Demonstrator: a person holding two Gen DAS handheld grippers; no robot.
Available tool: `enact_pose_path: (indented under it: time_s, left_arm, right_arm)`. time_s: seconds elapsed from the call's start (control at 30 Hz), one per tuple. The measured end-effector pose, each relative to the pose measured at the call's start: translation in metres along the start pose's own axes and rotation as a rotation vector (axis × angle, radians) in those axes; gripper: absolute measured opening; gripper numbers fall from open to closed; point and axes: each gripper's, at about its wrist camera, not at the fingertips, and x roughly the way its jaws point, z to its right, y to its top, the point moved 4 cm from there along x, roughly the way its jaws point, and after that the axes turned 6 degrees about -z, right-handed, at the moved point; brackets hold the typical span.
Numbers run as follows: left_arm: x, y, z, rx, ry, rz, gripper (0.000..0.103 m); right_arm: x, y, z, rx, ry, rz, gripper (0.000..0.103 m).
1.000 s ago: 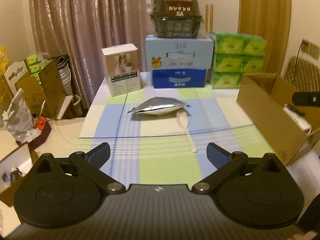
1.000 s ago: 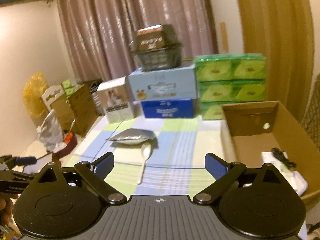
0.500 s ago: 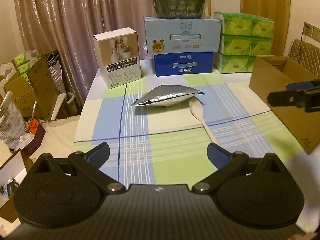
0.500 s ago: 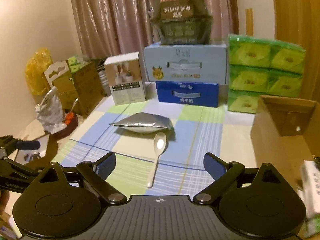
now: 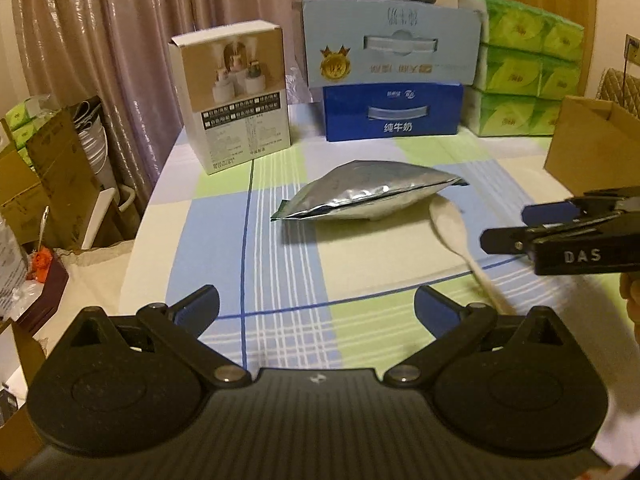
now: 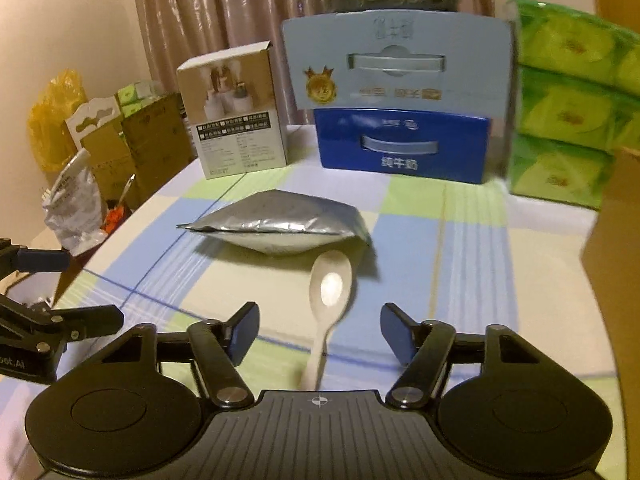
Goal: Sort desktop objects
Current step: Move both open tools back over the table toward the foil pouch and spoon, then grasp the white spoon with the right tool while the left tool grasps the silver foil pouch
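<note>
Over the last second both grippers had dropped forward and down toward the checked tablecloth (image 5: pixel 280 280), so the silver foil pouch (image 6: pixel 280 228) and the white plastic spoon (image 6: pixel 326 308) loomed much larger than before. The right gripper (image 6: pixel 318 332) had just been closing its jaws from wide to roughly half spread; the spoon's handle lay between the blue pads (image 6: pixel 244 332), but neither pad touched it, so the claw was still released and held nothing. This read as the start of a pinch on the spoon, probably for carrying it to the cardboard box (image 5: pixel 592 144) off to that claw's right.

The spoon's long axis ran almost straight along the right claw's pointing line: bowl up and away from the claw, just short of the pouch, handle end passing under the claw's body. The pads would therefore close across the handle.

The left gripper (image 5: pixel 318 312) hung with jaws wide and empty, the pouch ahead of it and well apart, its long axis lying crosswise.
</note>
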Motion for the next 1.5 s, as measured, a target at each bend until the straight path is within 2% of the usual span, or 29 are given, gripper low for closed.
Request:
enact_pose_path:
  time_s: [0.17, 0.33, 0.4, 0.47, 0.53, 0.6, 0.73, 0.97, 1.23, 1.5]
  left_arm:
    - [0.025, 0.001, -0.005, 0.014, -0.003, -0.009, 0.102]
    - [0.041, 0.004, -0.004, 0.043, -0.01, -0.01, 0.102]
    - [0.045, 0.006, -0.003, 0.049, -0.012, -0.011, 0.102]
    - [0.049, 0.008, -0.003, 0.056, -0.018, -0.013, 0.102]
    - [0.051, 0.009, -0.002, 0.065, -0.024, -0.013, 0.102]
    - [0.054, 0.011, -0.001, 0.076, -0.025, -0.012, 0.102]
    - [0.057, 0.013, -0.001, 0.082, -0.029, -0.013, 0.102]
    - [0.054, 0.018, 0.007, 0.099, -0.039, -0.005, 0.102]
    - [0.058, 0.032, 0.022, 0.254, -0.045, 0.011, 0.102]
    - [0.087, 0.061, 0.039, 0.469, -0.061, 0.039, 0.101]
  right_arm:
    - [0.032, 0.004, 0.002, -0.008, -0.013, -0.013, 0.051]
    - [0.051, 0.004, 0.0, -0.029, -0.024, -0.009, 0.048]
    - [0.056, 0.004, -0.003, -0.052, -0.025, -0.007, 0.045]
    - [0.061, 0.004, -0.005, -0.066, -0.033, -0.008, 0.037]
    - [0.065, 0.004, -0.006, -0.067, -0.034, -0.02, 0.034]
    - [0.066, 0.002, -0.009, -0.097, -0.061, -0.013, 0.033]
    - [0.066, 0.0, -0.008, -0.101, -0.063, -0.012, 0.029]
    - [0.055, 0.0, 0.002, -0.085, -0.072, -0.045, 0.029]
    - [0.031, 0.001, 0.029, -0.053, -0.102, -0.079, 0.029]
    - [0.029, 0.008, 0.054, -0.06, -0.113, -0.101, 0.029]
